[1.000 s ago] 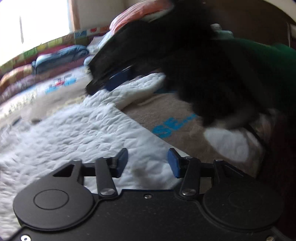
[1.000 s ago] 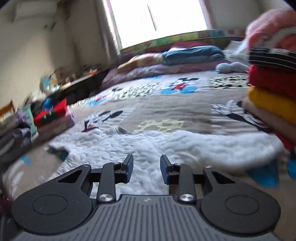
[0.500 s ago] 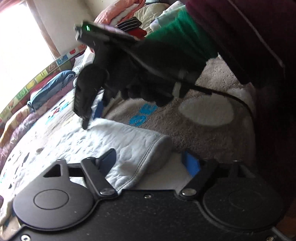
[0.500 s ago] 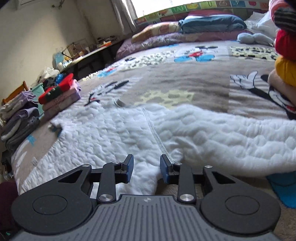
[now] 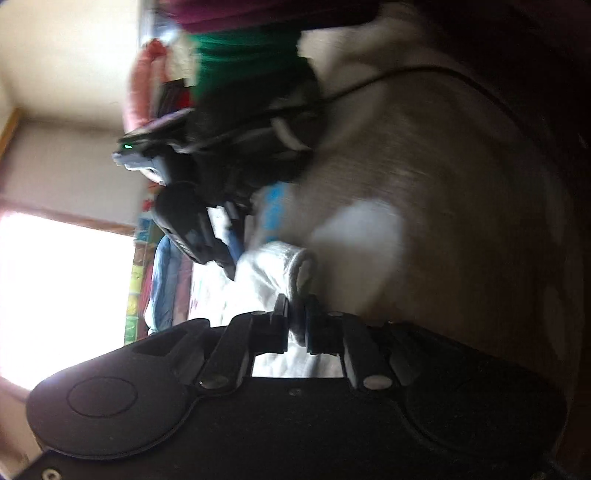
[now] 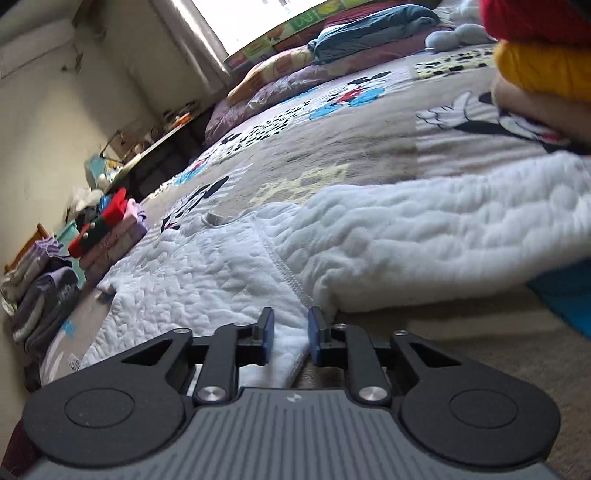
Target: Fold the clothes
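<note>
White quilted garment (image 6: 369,236): spread flat on the bed, one sleeve running off to the right, hem edge nearest the right camera.
Left tool (image 5: 296,325): its jaws have just been closing and now pinch the grey-trimmed cuff (image 5: 303,264) of the garment's sleeve; the blue pads press on the fabric from both sides. The view is rolled hard onto its side and blurred.
Right tool (image 6: 287,334): its jaws have just been closing; the garment's lower edge lies between the blue pads, which stand close to it. Whether they press on the cloth I cannot tell.
Right tool seen from the left camera (image 5: 225,251): a dark body with a small green light, held by a gloved hand (image 5: 258,155), its tip down at the same white fabric, just beyond the cuff.
Bed cover (image 6: 332,147): a brownish fleece blanket with cartoon mouse figures and blue and spotted panels; it carries the garment.
Stack on the right (image 6: 543,70): folded red, yellow and beige pieces, standing on the blanket beside the sleeve.
Stack on the left (image 6: 110,232): folded pink, lilac and red clothes at the bed's far left edge.
Head of the bed: a blue pillow (image 6: 369,29) and patterned pillows (image 6: 277,85) lie along it.
Room: cream walls, a bright window (image 5: 62,295) with a wooden frame, a cluttered low shelf (image 6: 155,140) along the left wall.
</note>
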Motion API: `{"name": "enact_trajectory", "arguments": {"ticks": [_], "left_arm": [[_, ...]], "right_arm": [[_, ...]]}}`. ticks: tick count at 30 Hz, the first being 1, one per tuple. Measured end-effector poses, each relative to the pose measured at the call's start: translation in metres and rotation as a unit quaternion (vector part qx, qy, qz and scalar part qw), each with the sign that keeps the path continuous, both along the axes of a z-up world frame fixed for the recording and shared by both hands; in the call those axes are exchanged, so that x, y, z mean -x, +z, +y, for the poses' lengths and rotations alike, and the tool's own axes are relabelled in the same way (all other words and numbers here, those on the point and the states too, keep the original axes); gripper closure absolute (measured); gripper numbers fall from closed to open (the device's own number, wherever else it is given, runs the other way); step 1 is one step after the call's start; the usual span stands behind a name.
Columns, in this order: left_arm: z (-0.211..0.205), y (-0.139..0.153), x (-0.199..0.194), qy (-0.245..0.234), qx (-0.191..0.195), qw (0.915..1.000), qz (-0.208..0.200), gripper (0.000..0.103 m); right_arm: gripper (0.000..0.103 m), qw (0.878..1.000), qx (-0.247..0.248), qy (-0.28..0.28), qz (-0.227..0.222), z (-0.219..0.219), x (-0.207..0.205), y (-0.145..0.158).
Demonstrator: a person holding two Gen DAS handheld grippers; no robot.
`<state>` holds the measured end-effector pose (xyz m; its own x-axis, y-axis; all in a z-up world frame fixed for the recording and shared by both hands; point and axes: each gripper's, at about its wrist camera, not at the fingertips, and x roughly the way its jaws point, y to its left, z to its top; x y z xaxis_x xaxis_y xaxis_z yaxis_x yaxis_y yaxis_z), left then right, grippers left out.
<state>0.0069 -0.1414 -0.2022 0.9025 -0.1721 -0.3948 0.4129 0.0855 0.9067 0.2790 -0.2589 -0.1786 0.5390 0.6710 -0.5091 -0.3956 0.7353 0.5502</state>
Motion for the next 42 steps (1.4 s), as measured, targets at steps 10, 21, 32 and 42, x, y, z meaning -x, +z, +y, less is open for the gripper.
{"name": "enact_trajectory", "arguments": {"ticks": [10, 21, 32, 42], "left_arm": [[0.018, 0.055, -0.014, 0.012, 0.152, 0.9782, 0.141, 0.078], [0.077, 0.111, -0.066, 0.095, 0.453, 0.8575, 0.224, 0.044], [0.080, 0.089, -0.072, 0.112, 0.407, 0.8611, 0.284, 0.041], [0.120, 0.101, -0.105, 0.218, 0.540, 0.7802, 0.229, 0.045]], "right_arm": [[0.103, 0.999, -0.032, -0.028, 0.021, -0.011, -0.005, -0.011], [0.089, 0.995, 0.062, -0.063, -0.053, -0.008, 0.033, 0.019], [0.089, 0.995, 0.003, -0.053, -0.089, -0.007, 0.108, 0.030], [0.087, 0.983, -0.103, -0.147, -0.024, -0.050, 0.098, -0.001]]}}
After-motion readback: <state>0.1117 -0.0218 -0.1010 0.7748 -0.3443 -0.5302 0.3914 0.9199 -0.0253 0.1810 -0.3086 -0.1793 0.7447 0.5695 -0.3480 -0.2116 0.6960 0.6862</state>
